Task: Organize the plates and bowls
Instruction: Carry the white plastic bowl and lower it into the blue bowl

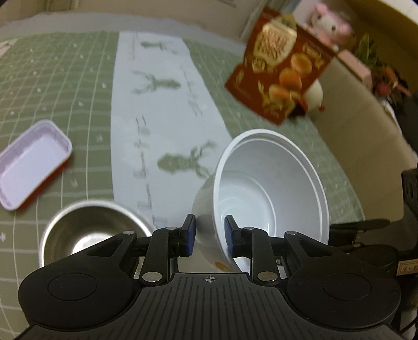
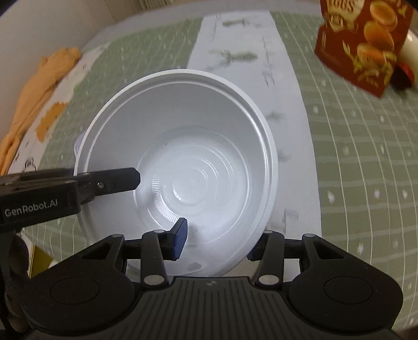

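- Left wrist view: the left gripper (image 1: 209, 230) held the white bowl (image 1: 271, 188) by its rim, one blue pad outside the wall and one inside, the jaws narrow. The bowl hung tilted above the bench (image 1: 86, 78), its mouth turned toward the camera.
- Below and to the left stood a steel bowl (image 1: 88, 230), partly hidden behind the gripper's body. Farther left lay a shallow rectangular tray (image 1: 31, 167) with a white inside and a red outer wall, well apart from the others.
- A red snack box (image 1: 279, 65) stood beyond the bowl near the bench's far edge, a white object half hidden behind it. Plush toys (image 1: 329, 21) sat in the background.
- Right wrist view: the right gripper (image 2: 216, 240) clamped the near rim of the same white bowl (image 2: 183, 146), its left pad inside, its right finger outside and mostly hidden by the wall.
- The left gripper (image 2: 115, 180) reached in from the left, gripping the opposite rim.
- An orange cloth (image 2: 41, 86) lay at the bench's left edge; the snack box (image 2: 363, 44) stood at the upper right.
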Tool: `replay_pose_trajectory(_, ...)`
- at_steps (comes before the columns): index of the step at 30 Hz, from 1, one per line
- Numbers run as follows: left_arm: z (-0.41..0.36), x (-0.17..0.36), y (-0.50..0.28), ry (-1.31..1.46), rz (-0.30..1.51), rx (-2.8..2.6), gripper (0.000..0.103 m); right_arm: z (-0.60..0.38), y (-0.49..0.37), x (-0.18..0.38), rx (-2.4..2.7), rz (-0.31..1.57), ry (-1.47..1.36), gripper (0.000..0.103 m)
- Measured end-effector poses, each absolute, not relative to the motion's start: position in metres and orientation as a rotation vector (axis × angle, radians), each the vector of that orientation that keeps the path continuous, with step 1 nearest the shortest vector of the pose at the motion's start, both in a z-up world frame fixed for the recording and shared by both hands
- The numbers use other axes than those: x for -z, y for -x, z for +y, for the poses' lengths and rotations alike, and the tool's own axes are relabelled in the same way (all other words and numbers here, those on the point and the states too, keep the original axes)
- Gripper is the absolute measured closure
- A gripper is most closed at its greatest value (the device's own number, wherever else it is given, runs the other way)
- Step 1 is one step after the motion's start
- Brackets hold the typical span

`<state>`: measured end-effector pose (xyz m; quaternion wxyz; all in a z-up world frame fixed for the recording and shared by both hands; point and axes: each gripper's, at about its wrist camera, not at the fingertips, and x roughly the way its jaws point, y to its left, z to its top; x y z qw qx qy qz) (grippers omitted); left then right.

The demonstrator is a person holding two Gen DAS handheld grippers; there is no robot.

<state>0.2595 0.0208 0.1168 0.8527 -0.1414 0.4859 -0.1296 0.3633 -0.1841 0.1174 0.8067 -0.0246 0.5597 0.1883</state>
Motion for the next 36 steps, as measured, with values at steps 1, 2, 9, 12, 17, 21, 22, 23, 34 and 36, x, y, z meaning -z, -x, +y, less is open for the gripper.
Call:
replay_pose_trajectory(1, 0.019, -0.114, -0.257, 0.292, 1.040, 0.275, 0.077, -0.187, -0.357, -0.115, -0.404, 1.209, 0.056, 0.058)
replay_pose_trajectory(2, 0.018, -0.111, -0.255, 0.289, 1.055, 0.276, 0.077, -0.189, -0.355, -0.112, -0.407, 1.214, 0.062, 0.058)
replay_pose_trajectory(9, 0.013, -0.095, -0.243, 0.243, 1.105, 0.259, 0.077, -0.192, -0.347, -0.097, -0.421, 1.243, 0.060, 0.058)
replay_pose_trajectory(12, 0.008, -0.089, -0.239, 0.212, 1.118, 0.256, 0.077, -0.190, -0.346, -0.088, -0.419, 1.263, 0.070, 0.058)
replay_pose_trajectory(17, 0.004, -0.083, -0.236, 0.204, 1.135, 0.269, 0.076, -0.193, -0.344, -0.076, -0.406, 1.287, 0.075, 0.058)
replay_pose_trajectory(21, 0.003, -0.079, -0.235, 0.204, 1.141, 0.274, 0.076, -0.194, -0.343, -0.070, -0.394, 1.301, 0.078, 0.058)
replay_pose_trajectory(22, 0.004, -0.078, -0.236, 0.204, 1.143, 0.273, 0.077, -0.194, -0.342, -0.068, -0.392, 1.303, 0.080, 0.058)
replay_pose_trajectory(23, 0.004, -0.077, -0.237, 0.204, 1.144, 0.271, 0.077, -0.194, -0.342, -0.067, -0.390, 1.304, 0.082, 0.059)
replay_pose_trajectory(34, 0.018, -0.064, -0.247, 0.274, 1.144, 0.231, 0.079, -0.194, -0.347, -0.060, -0.369, 1.300, 0.073, 0.059)
replay_pose_trajectory(36, 0.021, -0.064, -0.249, 0.283, 1.134, 0.220, 0.079, -0.195, -0.350, -0.060, -0.362, 1.292, 0.066, 0.059)
